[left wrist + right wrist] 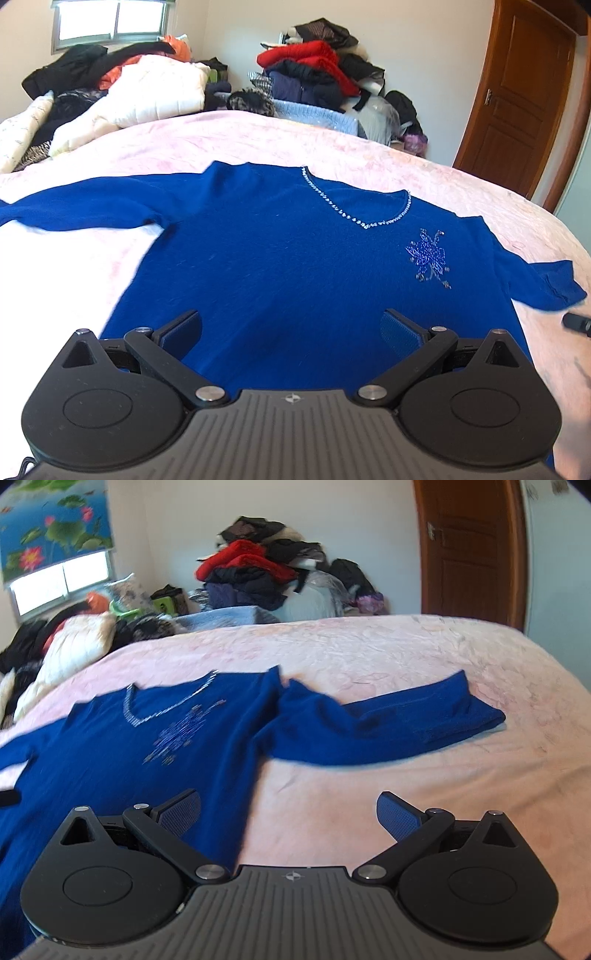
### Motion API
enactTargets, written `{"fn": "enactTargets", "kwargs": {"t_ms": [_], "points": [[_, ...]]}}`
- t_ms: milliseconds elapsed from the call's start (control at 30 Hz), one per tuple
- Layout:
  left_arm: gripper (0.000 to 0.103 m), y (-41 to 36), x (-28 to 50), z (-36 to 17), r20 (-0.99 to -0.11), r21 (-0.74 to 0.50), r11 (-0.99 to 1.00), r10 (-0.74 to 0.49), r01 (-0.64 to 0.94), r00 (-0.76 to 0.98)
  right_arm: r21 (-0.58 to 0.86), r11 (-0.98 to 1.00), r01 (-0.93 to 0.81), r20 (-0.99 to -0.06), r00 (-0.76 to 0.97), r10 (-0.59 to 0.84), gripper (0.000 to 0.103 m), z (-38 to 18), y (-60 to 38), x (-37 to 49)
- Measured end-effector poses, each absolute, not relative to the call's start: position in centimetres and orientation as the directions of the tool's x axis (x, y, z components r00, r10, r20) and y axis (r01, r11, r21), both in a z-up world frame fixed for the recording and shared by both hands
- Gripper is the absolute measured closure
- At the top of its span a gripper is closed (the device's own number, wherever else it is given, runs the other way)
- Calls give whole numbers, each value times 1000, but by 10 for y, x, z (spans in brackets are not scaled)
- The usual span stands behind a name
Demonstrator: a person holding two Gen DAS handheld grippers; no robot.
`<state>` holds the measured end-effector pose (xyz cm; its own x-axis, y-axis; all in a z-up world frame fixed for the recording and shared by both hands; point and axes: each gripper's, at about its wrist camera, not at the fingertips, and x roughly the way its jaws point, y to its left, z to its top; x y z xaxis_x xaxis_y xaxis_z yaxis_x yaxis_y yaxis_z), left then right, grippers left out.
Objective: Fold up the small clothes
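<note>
Sweater [280, 266] is spread face up on the pink bed cover [258, 136], neckline [364, 218] pointing away from both tongs and the hem end nearest them, so the body's long axis runs straight out from the cameras toward the clothes pile [314, 70] by the wall. Sleeves stick out sideways, so the widest line goes left to right across the bed. Left gripper [291, 328] hangs right over the lower body of the sweater, jaws spread wide with nothing between them, blue cloth showing in the gap. Right gripper [288, 812] is just as wide open and empty, sitting over the right side edge of the body: its left pad [181, 812] is over the cloth, its right pad over bare cover. The right sleeve [388, 723] lies ahead of that gripper and off to its right, a bit rumpled, cuff end pointing out toward the bed's edge. So I'd say the right hand is clearly the nearer one for that sleeve, and the left hand for the left sleeve [74, 210], which stretches way off to its left. Nothing looks folded yet, my guess is a sleeve gets brought in across the chest first. Right view is slightly blurred, so can't say if either pad actually touches the cloth.
</note>
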<state>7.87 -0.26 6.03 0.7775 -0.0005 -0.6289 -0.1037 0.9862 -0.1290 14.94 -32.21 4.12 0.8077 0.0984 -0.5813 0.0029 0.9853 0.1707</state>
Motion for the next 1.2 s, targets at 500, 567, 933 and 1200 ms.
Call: {"fn": "enactTargets", "kwargs": {"t_ms": [500,567,933,1200], "points": [[0,-71,136,43,-678,-65,997,-77,44,731,820,467,331,-482,839,252,31,-16,-520,234],[0,-80,142,44,-680,-61,996,-89,64,728,833,445,328,-476,836,274,35,-24,-520,235],[0,-100,153,49,-662,-69,990,-139,125,736,840,443,312,-466,833,298,67,-32,-517,244],[0,-72,165,64,-608,-387,920,-298,53,736,872,419,254,-394,871,293,93,-31,-507,243]]}}
